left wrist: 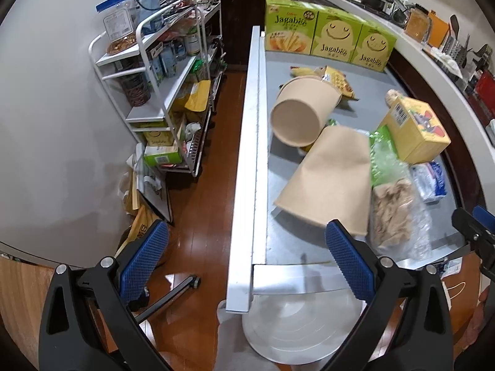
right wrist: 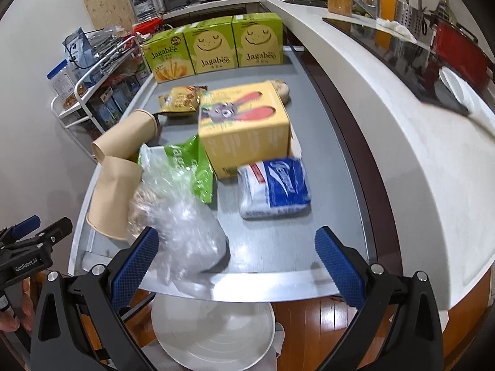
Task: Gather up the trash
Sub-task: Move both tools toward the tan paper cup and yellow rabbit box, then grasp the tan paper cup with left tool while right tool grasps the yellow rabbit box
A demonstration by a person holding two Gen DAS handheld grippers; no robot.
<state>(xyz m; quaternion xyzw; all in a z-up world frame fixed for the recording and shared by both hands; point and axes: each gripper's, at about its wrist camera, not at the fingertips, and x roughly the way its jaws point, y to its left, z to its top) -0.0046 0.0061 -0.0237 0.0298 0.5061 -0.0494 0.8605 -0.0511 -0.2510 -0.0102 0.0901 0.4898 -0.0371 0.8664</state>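
Note:
On the grey table (left wrist: 278, 238) lie two tan paper cups on their sides, one near (left wrist: 331, 179) (right wrist: 109, 194) and one farther (left wrist: 301, 111) (right wrist: 126, 136). A clear plastic bag with crumpled brown paper (left wrist: 393, 213) (right wrist: 179, 225) and a green wrapper (right wrist: 191, 167) lie beside them. A white bin (left wrist: 297, 324) (right wrist: 213, 330) stands below the table's near edge. My left gripper (left wrist: 247, 262) is open and empty over that edge. My right gripper (right wrist: 236, 262) is open and empty, its left pad next to the plastic bag.
A yellow rabbit box (right wrist: 244, 130), a blue-white tissue pack (right wrist: 275, 188), a yellow snack bag (right wrist: 181, 99) and three green Jagabee boxes (right wrist: 213, 46) sit on the table. A white wire shelf cart (left wrist: 161, 92) stands left. A white counter (right wrist: 386, 123) runs along the right.

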